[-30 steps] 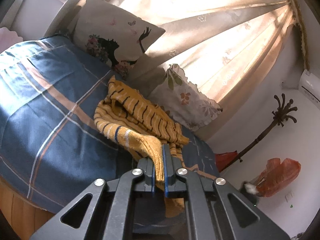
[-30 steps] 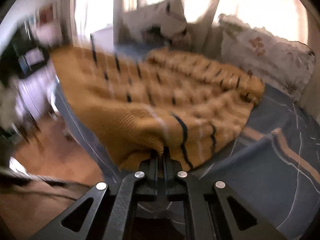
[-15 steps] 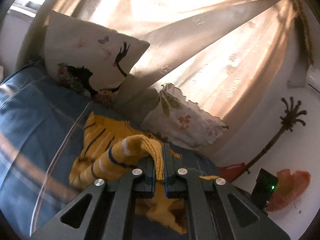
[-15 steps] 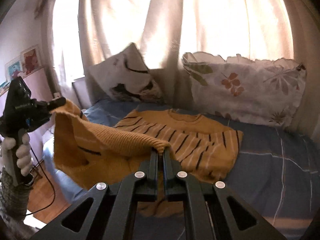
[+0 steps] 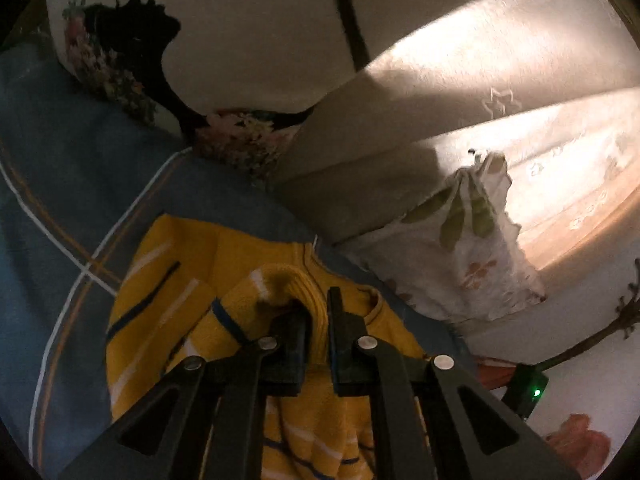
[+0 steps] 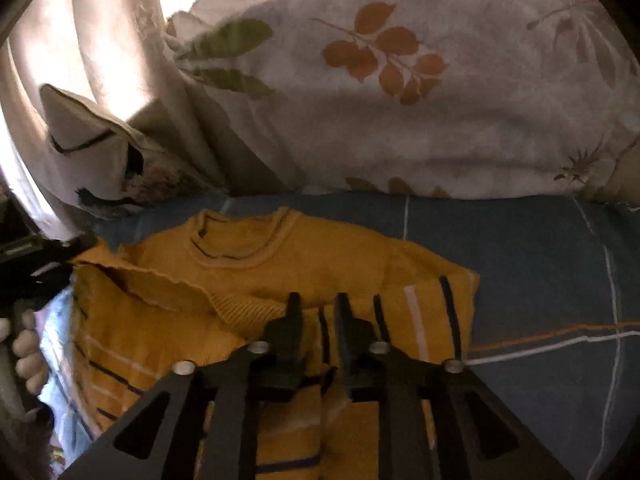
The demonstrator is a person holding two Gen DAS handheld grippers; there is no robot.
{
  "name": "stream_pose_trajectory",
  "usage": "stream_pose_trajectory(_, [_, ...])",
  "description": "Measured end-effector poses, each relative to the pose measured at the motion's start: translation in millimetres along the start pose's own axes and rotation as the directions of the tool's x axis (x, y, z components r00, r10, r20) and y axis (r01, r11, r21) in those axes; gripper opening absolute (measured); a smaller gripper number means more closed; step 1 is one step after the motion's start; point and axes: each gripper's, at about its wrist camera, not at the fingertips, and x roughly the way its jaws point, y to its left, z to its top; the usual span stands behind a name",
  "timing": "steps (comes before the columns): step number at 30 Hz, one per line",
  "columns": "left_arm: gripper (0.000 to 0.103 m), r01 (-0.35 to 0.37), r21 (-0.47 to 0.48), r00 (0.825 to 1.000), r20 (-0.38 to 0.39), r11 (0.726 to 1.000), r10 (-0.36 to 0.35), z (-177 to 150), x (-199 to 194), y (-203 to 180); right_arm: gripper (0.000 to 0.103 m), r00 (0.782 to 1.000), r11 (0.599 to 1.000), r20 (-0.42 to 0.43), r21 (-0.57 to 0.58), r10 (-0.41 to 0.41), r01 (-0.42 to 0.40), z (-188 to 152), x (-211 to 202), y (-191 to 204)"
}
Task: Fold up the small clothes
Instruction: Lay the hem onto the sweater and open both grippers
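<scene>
Since half a second ago both grippers have dropped the hem onto the chest. Lower centre, the left gripper (image 5: 318,322) stays clamped on the yellow sweater (image 6: 304,256) on the bed (image 6: 540,264); the right gripper (image 6: 316,320) stands apart, released. Bottom fold nearly laid; next, the left lets go.

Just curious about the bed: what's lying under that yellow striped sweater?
The sweater lies on a blue plaid bedspread, visible all around it. Whatever sits directly beneath the knit is covered, so I cannot tell.
</scene>
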Motion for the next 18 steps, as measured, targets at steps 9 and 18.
stream_pose_trajectory(9, [0.036,0.04,-0.1,0.996,0.089,0.994,-0.031,39,-23,13,0.054,0.998,0.996,0.059,-0.089,0.021,-0.016,-9,-30,26])
stream_pose_trajectory(18, [0.037,-0.064,0.093,0.997,0.046,0.994,0.06,8,-46,-12,0.054,0.999,0.949,-0.028,-0.314,-0.03,0.02,-41,4,76])
